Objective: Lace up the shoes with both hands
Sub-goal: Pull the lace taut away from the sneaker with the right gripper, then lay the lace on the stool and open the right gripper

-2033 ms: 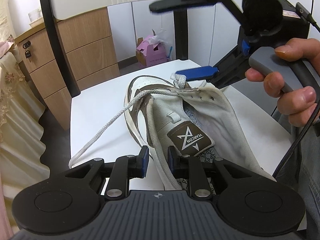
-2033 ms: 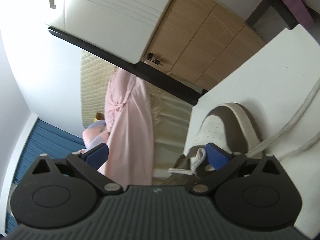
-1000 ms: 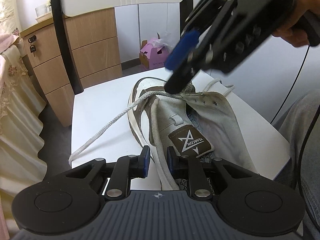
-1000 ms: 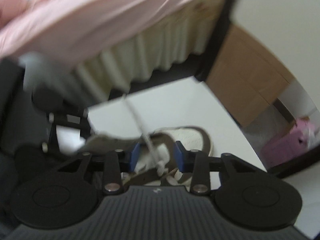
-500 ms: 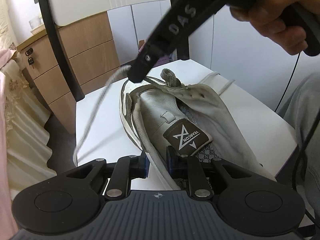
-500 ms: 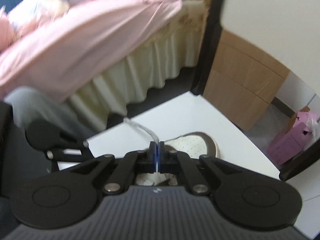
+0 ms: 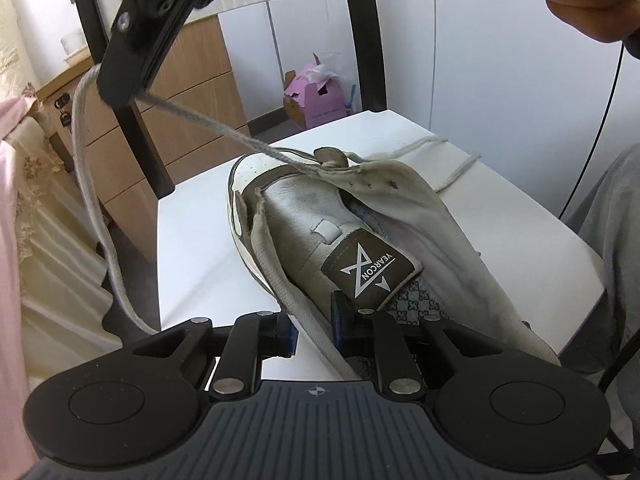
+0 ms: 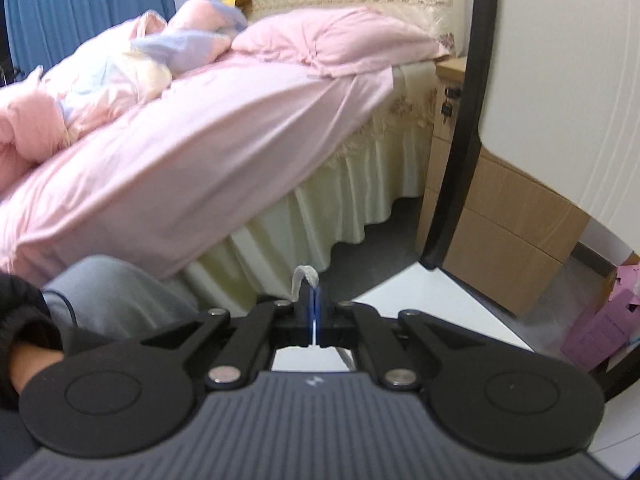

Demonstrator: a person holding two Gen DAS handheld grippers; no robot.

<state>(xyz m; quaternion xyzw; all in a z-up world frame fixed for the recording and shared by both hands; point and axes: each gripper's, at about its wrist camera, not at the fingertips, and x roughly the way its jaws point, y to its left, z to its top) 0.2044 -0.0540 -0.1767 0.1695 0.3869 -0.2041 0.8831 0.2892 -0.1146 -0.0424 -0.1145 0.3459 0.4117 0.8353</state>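
Lying on its side on the white chair seat (image 7: 192, 248), the white and brown sneaker (image 7: 304, 216) points its toe away from the camera. Its brown tongue label reads "YEARCON". The left gripper (image 7: 313, 326) pinches the near edge of the shoe between its blue pads. The right gripper (image 8: 315, 310) is squeezed tight on the grey-white shoelace (image 7: 208, 124), and a bit of lace curls up beside its closed pads. From there the lace runs in a straight, tight line down to the front eyelets. Another part of the lace lies loose on the seat on the far side of the shoe. A pink bed (image 8: 180, 128) is nearby.
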